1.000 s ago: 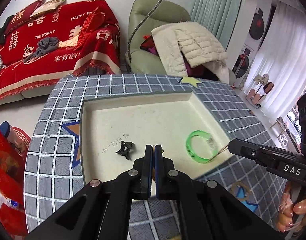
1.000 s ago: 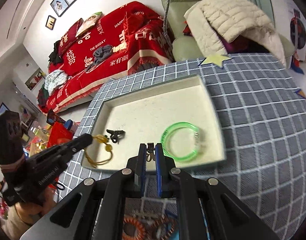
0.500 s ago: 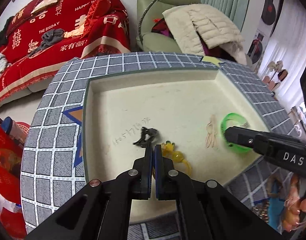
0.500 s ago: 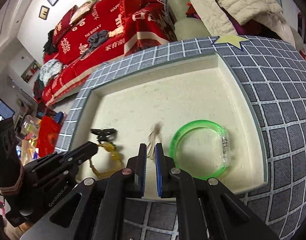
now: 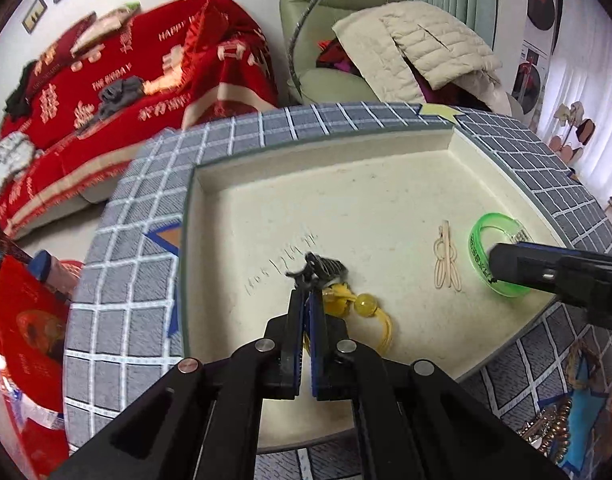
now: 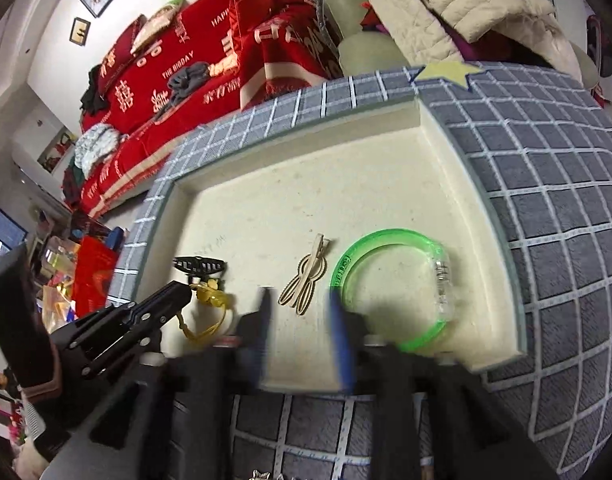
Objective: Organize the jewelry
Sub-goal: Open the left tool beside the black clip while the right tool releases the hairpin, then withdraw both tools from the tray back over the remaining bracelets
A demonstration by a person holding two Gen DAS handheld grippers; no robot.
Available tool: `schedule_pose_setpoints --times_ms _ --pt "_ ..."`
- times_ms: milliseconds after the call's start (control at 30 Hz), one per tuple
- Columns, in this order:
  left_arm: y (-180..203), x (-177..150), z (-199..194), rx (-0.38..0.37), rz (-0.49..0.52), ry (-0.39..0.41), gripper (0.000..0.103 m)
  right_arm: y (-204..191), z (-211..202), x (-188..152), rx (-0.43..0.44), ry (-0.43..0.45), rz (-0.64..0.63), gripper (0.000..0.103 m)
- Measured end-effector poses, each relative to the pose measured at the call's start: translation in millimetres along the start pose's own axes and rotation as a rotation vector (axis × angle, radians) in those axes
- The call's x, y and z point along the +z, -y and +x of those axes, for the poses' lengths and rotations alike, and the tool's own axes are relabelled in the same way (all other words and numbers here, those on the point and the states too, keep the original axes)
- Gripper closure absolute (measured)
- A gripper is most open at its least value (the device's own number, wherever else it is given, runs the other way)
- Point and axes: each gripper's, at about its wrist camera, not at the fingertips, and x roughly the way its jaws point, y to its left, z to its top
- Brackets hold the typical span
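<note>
Tray centre frame, collecting jewelry | left gripper clenched on yellow bead cord, lowering it beside black clip | right gripper just opening, empty, beige hairpin lying released beside green bangle.

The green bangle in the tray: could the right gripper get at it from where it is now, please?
Probably yes. The green bangle lies flat in the tray, just beside the right gripper, whose jaws have just been opening with nothing between them. Only the beige hair clip lies nearby, apart from the bangle.
</note>
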Motion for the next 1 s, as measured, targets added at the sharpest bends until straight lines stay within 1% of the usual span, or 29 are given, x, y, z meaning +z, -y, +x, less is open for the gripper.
schedule_pose_setpoints --times_ms 33,267,333,433,533,600,733,800,867,1000 --pt "0.3 -0.6 -1.9 0.002 0.006 0.001 0.081 0.3 -4.4 -0.9 -0.001 0.010 0.000 0.053" --pt "4.2 0.1 -2.1 0.018 0.039 -0.030 0.081 9.3 -35.1 -9.1 0.010 0.052 0.043 0.052" --pt "6.3 1.8 -4.4 0.033 0.044 -0.030 0.081 12.6 -41.8 -11.3 0.010 0.061 0.053 0.051" --pt "6.8 5.1 -15.9 0.017 0.035 -0.008 0.081 15.4 -52.9 -16.2 0.016 0.079 0.062 0.051" --pt "5.6 8.7 -30.2 0.008 0.023 0.021 0.081 16.2 -61.9 -21.1 0.000 0.101 0.056 0.044" --pt "4.1 10.1 -37.9 0.006 0.016 0.030 0.081 15.9 -66.4 -24.1 -0.009 0.111 0.048 0.041" --pt "-0.8 7.2 -54.1 0.013 0.008 0.032 0.081 18.4 -75.2 -34.7 -0.007 0.116 0.047 0.026" --pt "-3.3 2.7 -61.1 0.009 -0.003 0.028 0.081 19.0 -80.3 -41.6 -0.008 0.119 0.045 0.025" --pt "-7.6 -3.8 -68.3 0.001 -0.019 0.020 0.081 20.3 -85.0 -49.7 -0.010 0.119 0.046 0.020" --pt "-12.9 -18.7 -81.6 -0.011 -0.046 -0.007 0.081 23.1 -94.9 -67.8 -0.011 0.121 0.062 0.016"
